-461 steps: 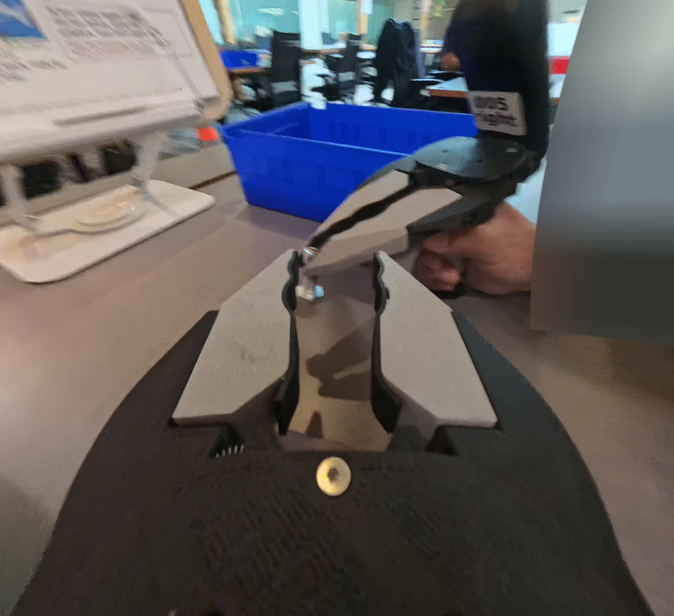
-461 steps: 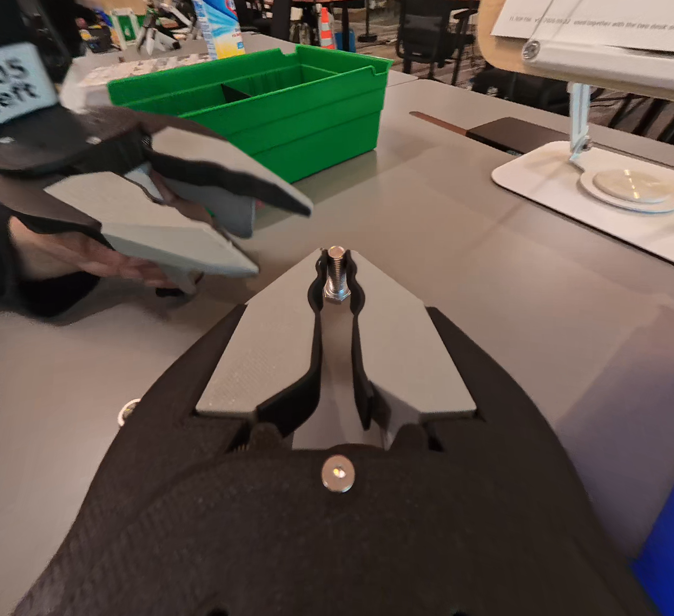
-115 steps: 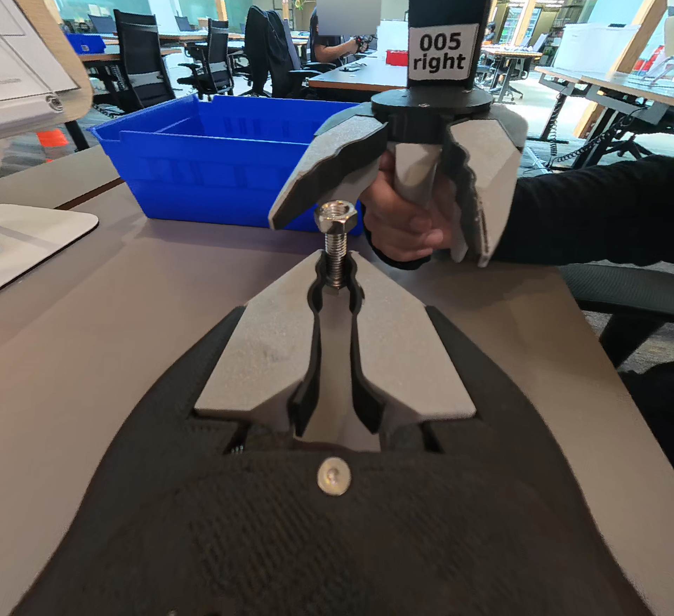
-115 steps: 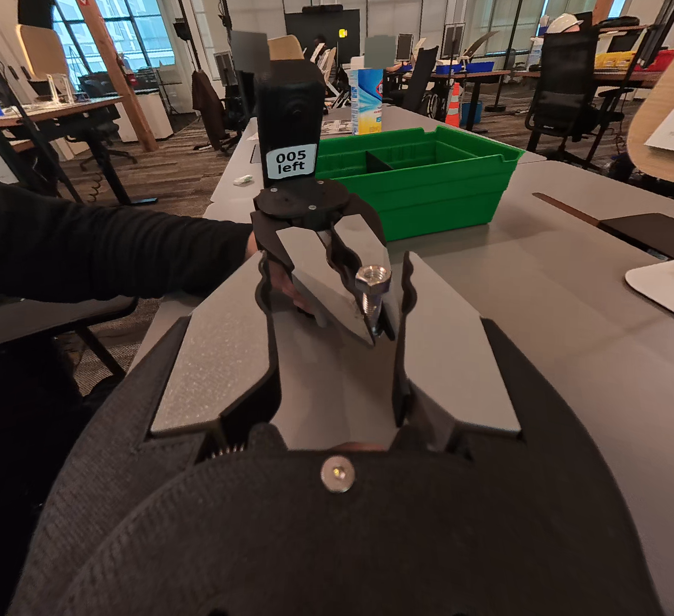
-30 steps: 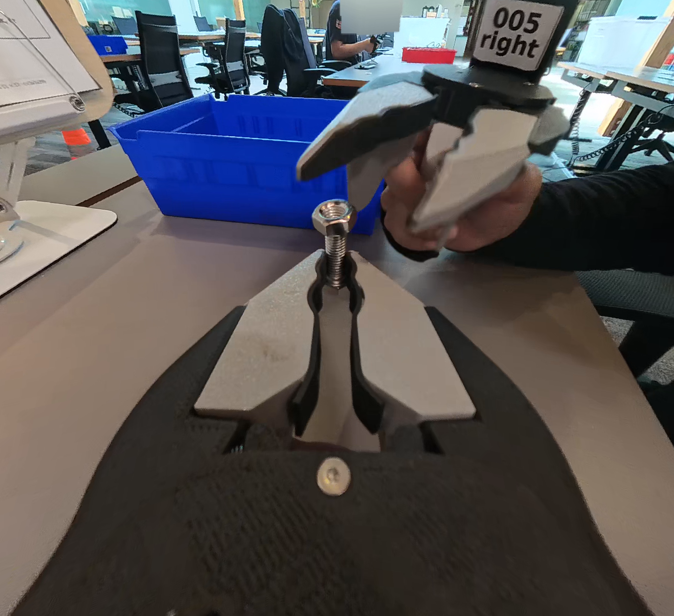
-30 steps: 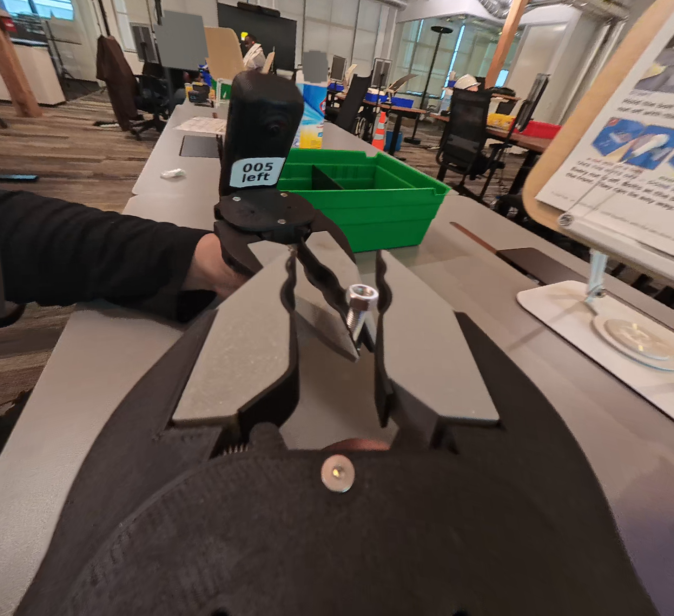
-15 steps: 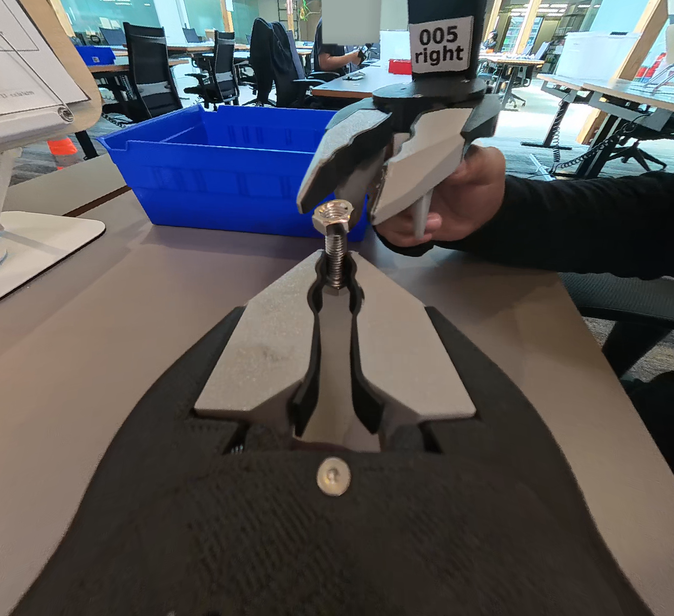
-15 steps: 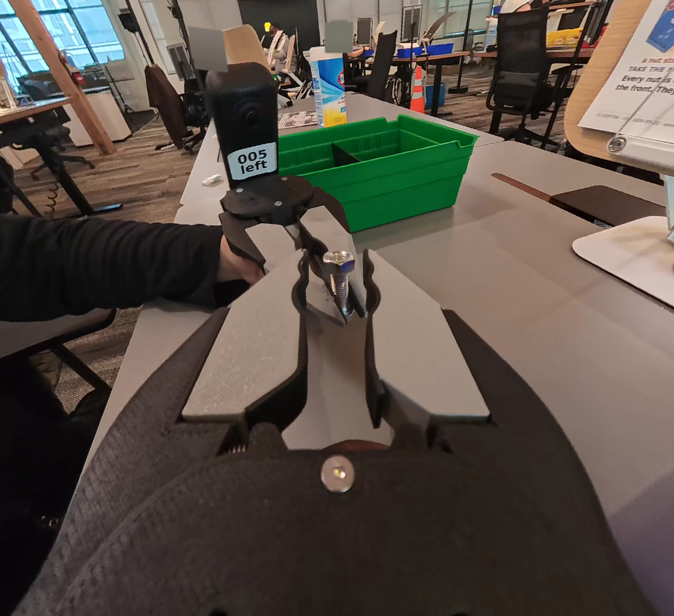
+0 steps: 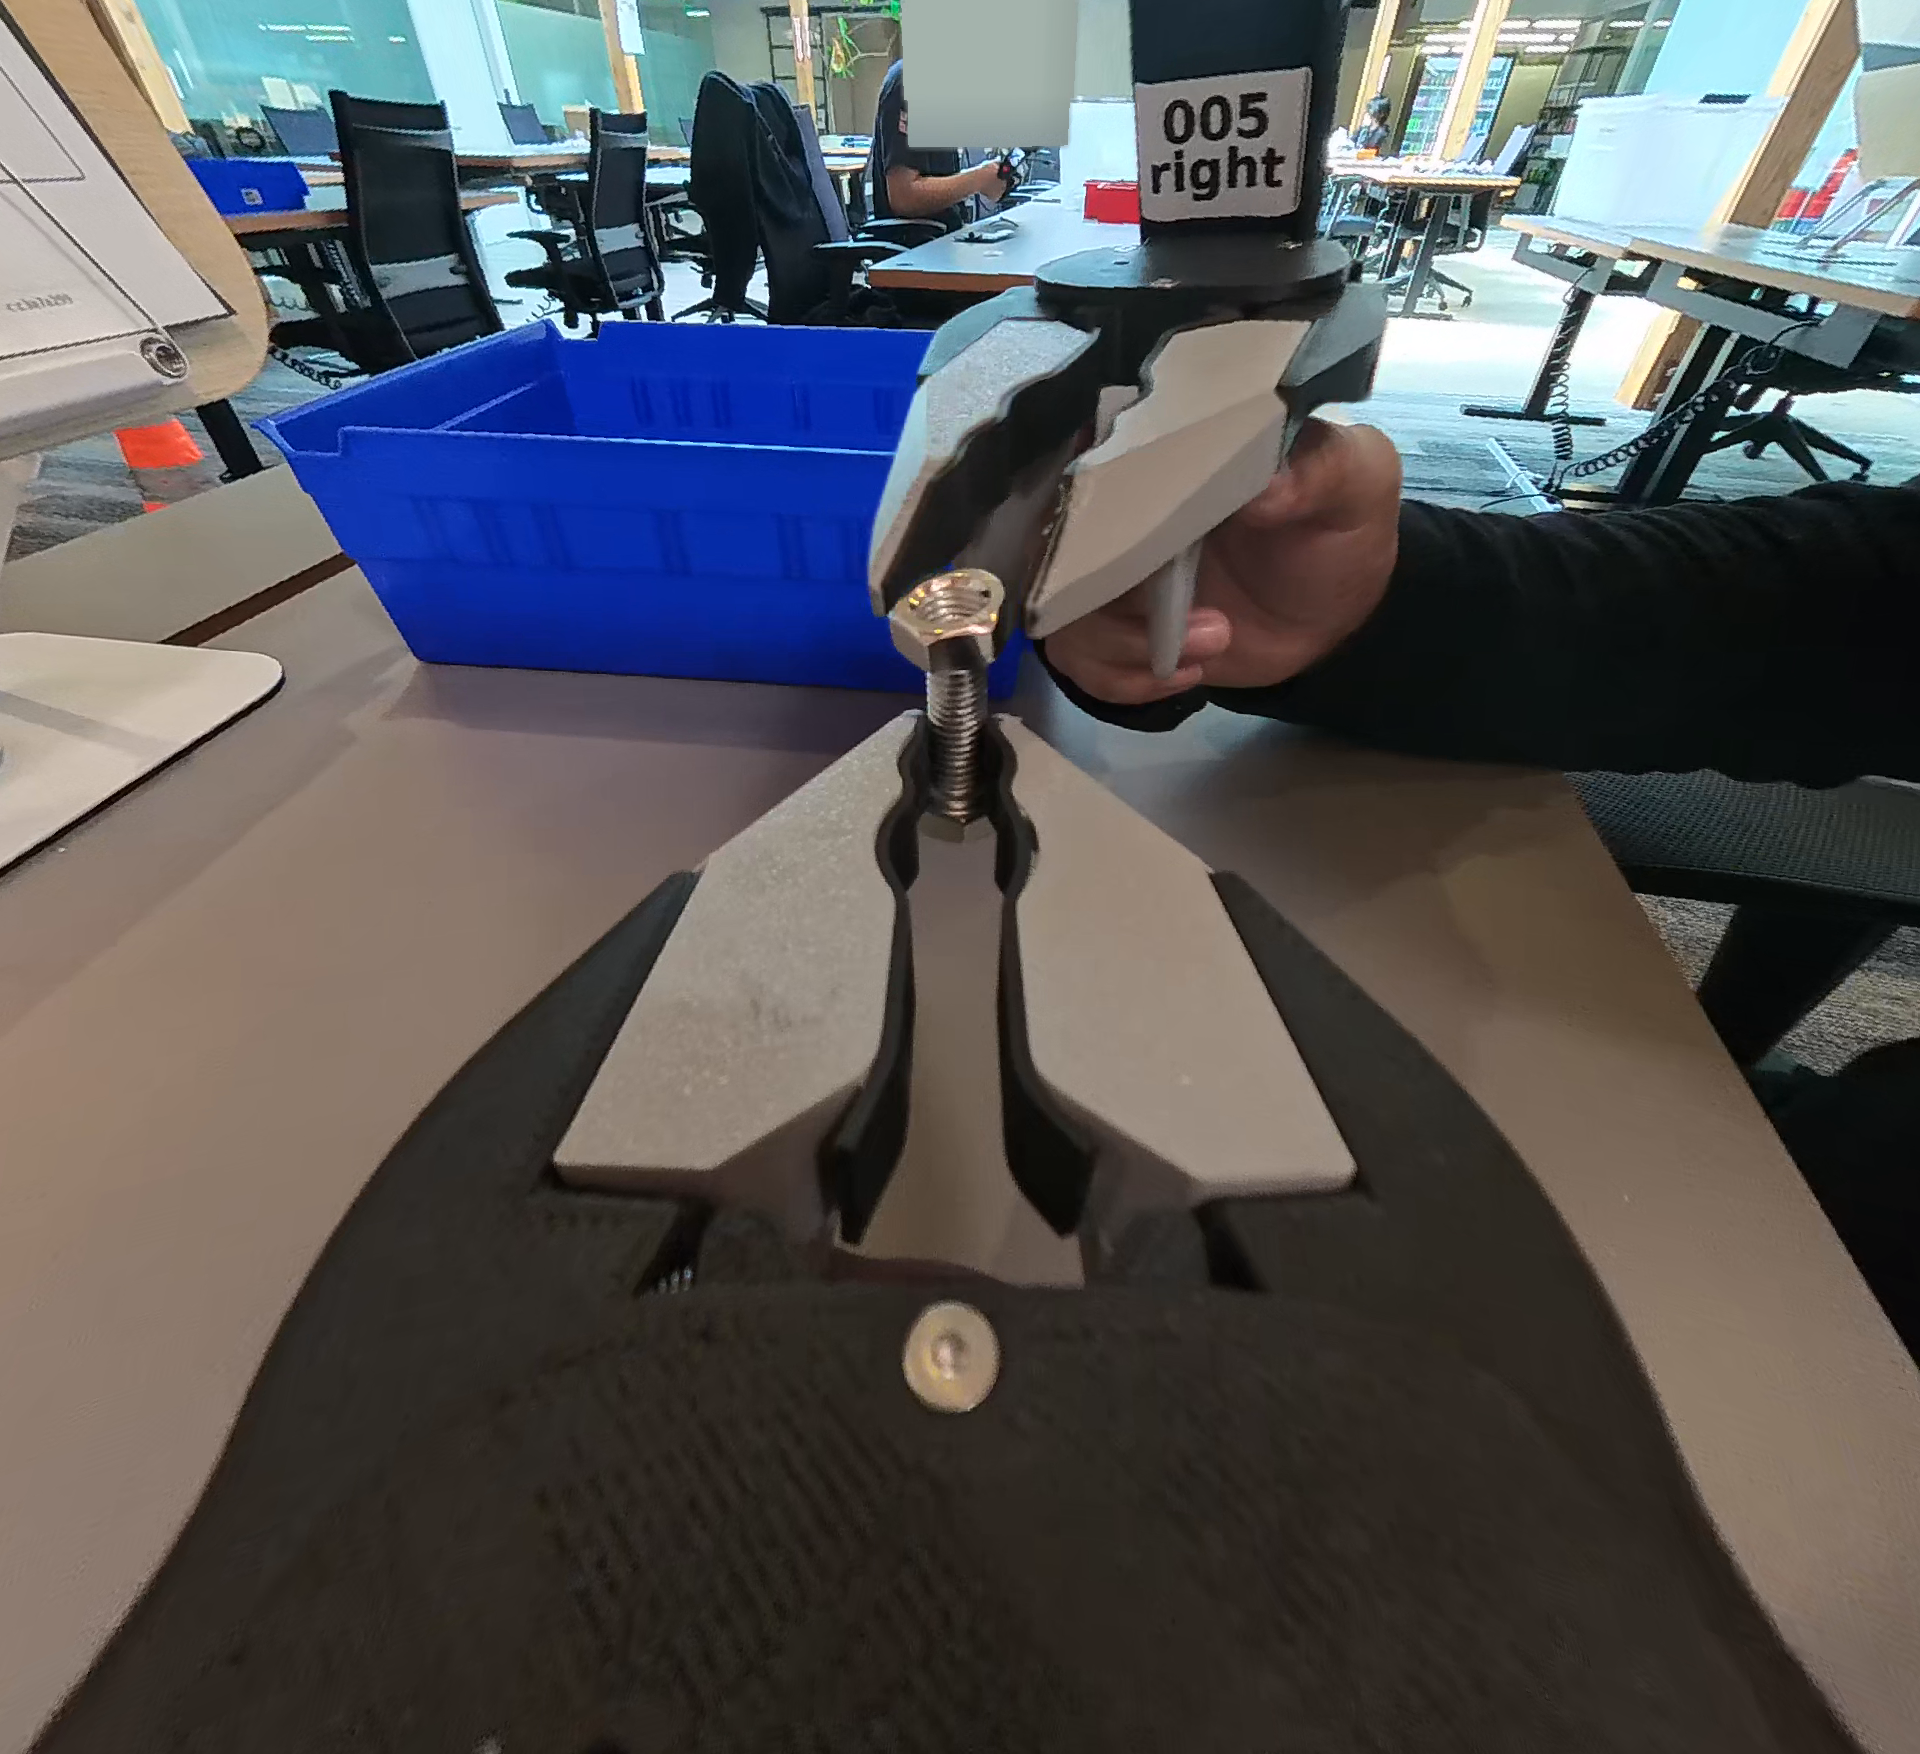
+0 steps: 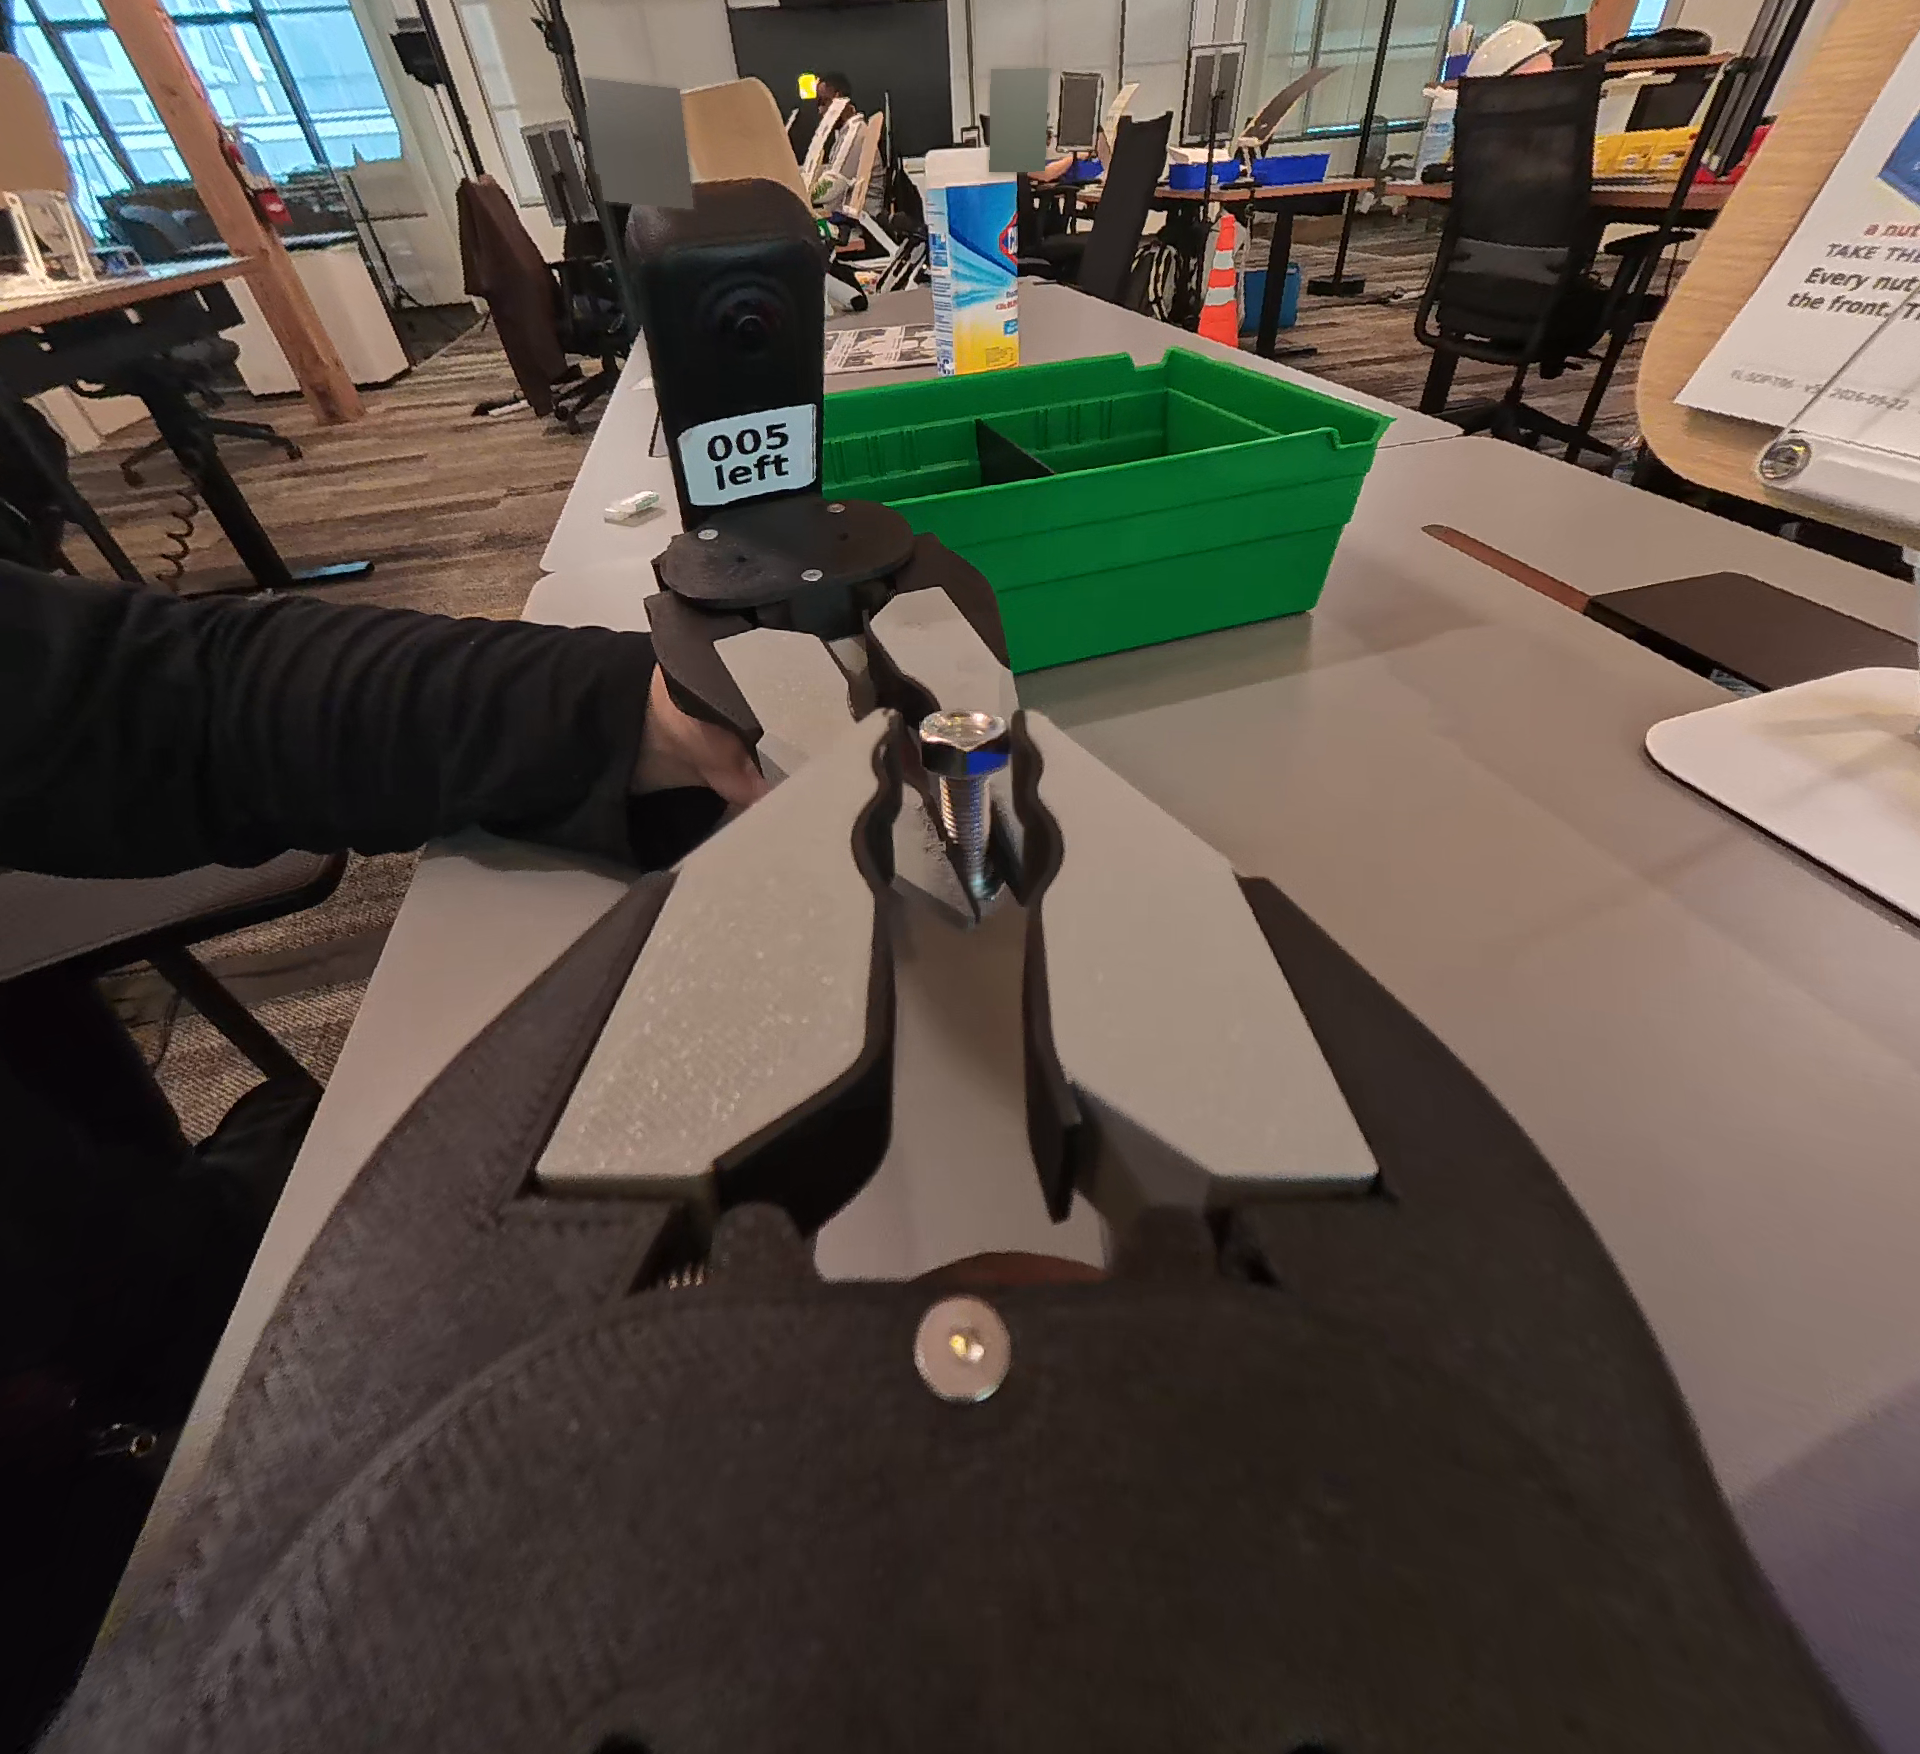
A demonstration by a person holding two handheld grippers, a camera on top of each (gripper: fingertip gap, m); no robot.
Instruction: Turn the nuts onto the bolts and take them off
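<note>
The left tongs (image 9: 956,795) clench an upright bolt (image 9: 953,738) above the table (image 9: 416,821). A nut (image 9: 948,615) caps its top, sitting between the tips of the right tongs (image 10: 961,805), which are nearly closed.

**Open-plan office doubling as a workshop**

I'm at a grey table (image 10: 1455,769) in a big shared office: rows of desks (image 9: 987,250) and black swivel chairs (image 9: 416,229) far off, timber posts (image 10: 197,135), glass walls, exposed ducts overhead. Plastic parts bins, blue (image 9: 623,499) on my right and green (image 10: 1143,499) on my left, plus a clipboard stand (image 10: 1808,250), give it a workshop feel.
</note>
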